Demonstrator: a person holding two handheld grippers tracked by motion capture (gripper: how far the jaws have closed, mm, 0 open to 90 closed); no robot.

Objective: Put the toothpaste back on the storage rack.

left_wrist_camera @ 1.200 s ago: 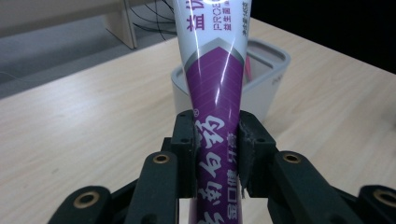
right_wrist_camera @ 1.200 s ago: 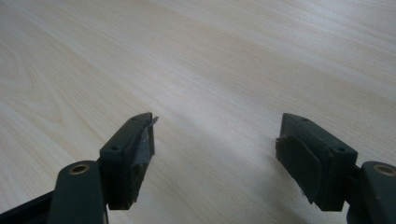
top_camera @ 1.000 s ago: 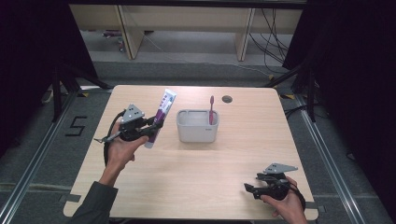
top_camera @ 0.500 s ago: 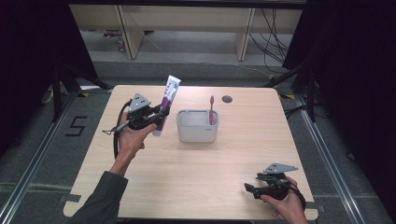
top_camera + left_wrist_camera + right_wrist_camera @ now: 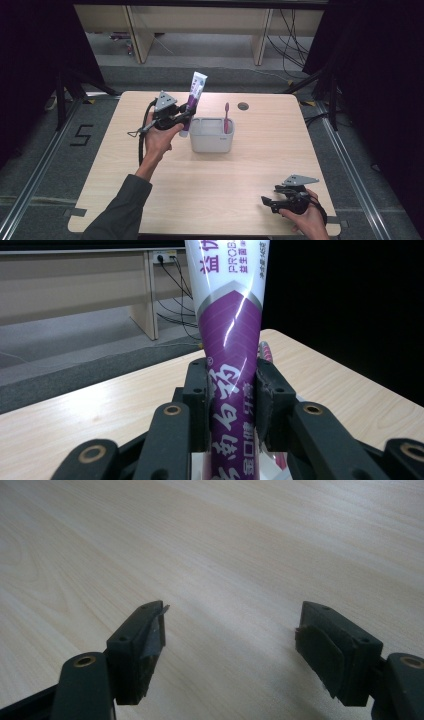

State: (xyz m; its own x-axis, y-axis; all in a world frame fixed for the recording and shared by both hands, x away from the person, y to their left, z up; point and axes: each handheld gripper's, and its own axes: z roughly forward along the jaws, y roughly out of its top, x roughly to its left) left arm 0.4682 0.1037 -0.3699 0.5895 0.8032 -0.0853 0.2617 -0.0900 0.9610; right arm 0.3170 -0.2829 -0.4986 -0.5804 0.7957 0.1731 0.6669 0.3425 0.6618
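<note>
A purple and white toothpaste tube stands nearly upright in the air, just left of a grey holder box. My left gripper is shut on the tube's lower part; in the left gripper view both pads press the tube from either side. A pink toothbrush stands in the box at its right end, and its head peeks out behind the tube. My right gripper rests low at the table's front right corner, jaws wide apart over bare wood.
The light wooden table has a round cable hole near its far edge. Bare tabletop lies between the box and the right hand. Beyond the far edge are shelving legs and cables on the floor.
My left hand has carried the tube rightward and slightly up, from beside the box's left side to close against its left end. The tube stands more upright. The right hand has stayed put.
</note>
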